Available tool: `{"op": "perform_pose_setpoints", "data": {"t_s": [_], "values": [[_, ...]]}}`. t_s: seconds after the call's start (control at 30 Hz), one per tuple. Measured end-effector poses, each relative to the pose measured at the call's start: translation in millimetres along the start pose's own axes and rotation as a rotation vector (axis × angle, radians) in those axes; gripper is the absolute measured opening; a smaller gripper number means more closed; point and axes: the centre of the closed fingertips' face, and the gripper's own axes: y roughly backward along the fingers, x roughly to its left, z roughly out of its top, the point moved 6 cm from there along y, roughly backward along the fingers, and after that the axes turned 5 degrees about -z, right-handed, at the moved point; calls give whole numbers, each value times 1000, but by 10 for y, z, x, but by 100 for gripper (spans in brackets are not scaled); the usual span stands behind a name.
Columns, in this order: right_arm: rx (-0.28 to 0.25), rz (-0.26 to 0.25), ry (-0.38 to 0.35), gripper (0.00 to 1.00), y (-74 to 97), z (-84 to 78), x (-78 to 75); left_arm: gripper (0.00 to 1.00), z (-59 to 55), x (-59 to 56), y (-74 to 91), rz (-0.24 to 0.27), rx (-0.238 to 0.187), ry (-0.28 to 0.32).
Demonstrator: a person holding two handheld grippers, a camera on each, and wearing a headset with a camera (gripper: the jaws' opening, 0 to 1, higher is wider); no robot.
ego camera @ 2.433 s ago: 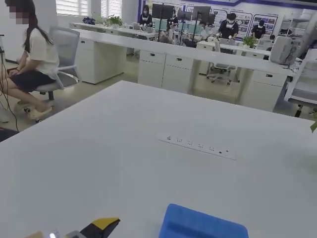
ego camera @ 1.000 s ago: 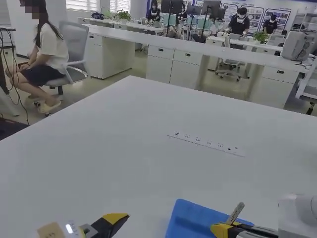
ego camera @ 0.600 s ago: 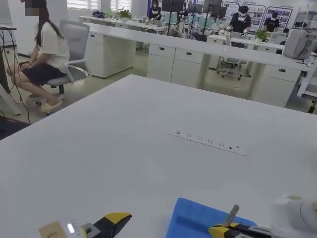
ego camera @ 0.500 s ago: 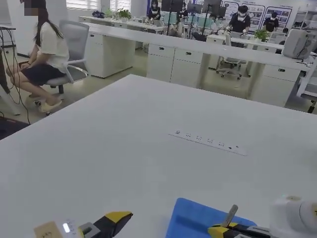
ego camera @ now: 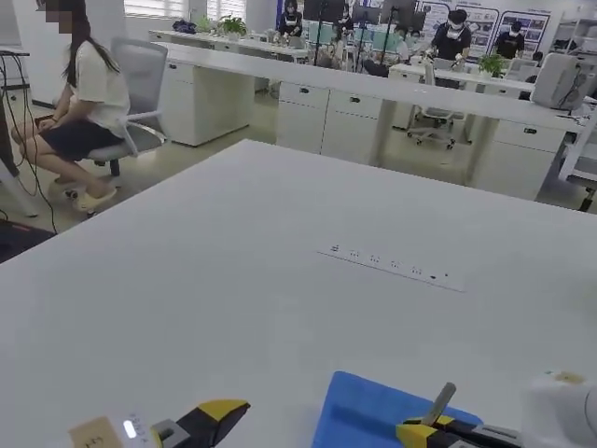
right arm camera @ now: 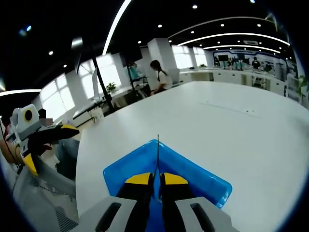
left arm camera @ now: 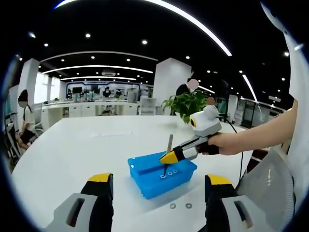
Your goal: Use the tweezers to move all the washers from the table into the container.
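Observation:
A blue container (left arm camera: pixel 150 183) sits on the white table, with a few washers (left arm camera: pixel 169 173) inside it. Two more washers (left arm camera: pixel 179 206) lie on the table just in front of it. My right gripper (right arm camera: pixel 157 186) is shut on the tweezers (right arm camera: pixel 157 154), which it holds over the container (right arm camera: pixel 212 181). In the left gripper view the tweezers (left arm camera: pixel 169 144) stand steeply, tips down inside the container. My left gripper (left arm camera: pixel 159 193) is open and stays back from the container, with nothing between its jaws. In the head view the container (ego camera: pixel 364 411) lies at the bottom edge, the left gripper (ego camera: pixel 210 415) to its left.
A flush power strip (ego camera: pixel 392 267) is set in the table (ego camera: pixel 233 280) beyond the container. A potted plant (left arm camera: pixel 186 104) stands behind the right gripper in the left gripper view. A person sits on a chair (ego camera: pixel 131 93) at the far left. Desks and people fill the background.
The right gripper with the tweezers has come into the head view over the container. In the last second it has hardly moved; the tweezers' tilt shifted slightly.

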Motion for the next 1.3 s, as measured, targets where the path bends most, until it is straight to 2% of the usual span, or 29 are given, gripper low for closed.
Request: {"op": "perform_pose_setpoints", "data": {"t_s": [0.23,0.7,1.03,1.3], "values": [[-47,5,-17,4,107,90,53,77,-10,-3,-4,-1,10,-5],[-128,55,-37,4,365,238,304,77,-23,-16,-14,-12,22,-10],[-124,87,-61,4,472,142,456,77,-39,-26,-25,-21,34,-16],[-95,116,-98,4,498,-45,573,77,-44,-33,-27,-22,38,-16]]}}
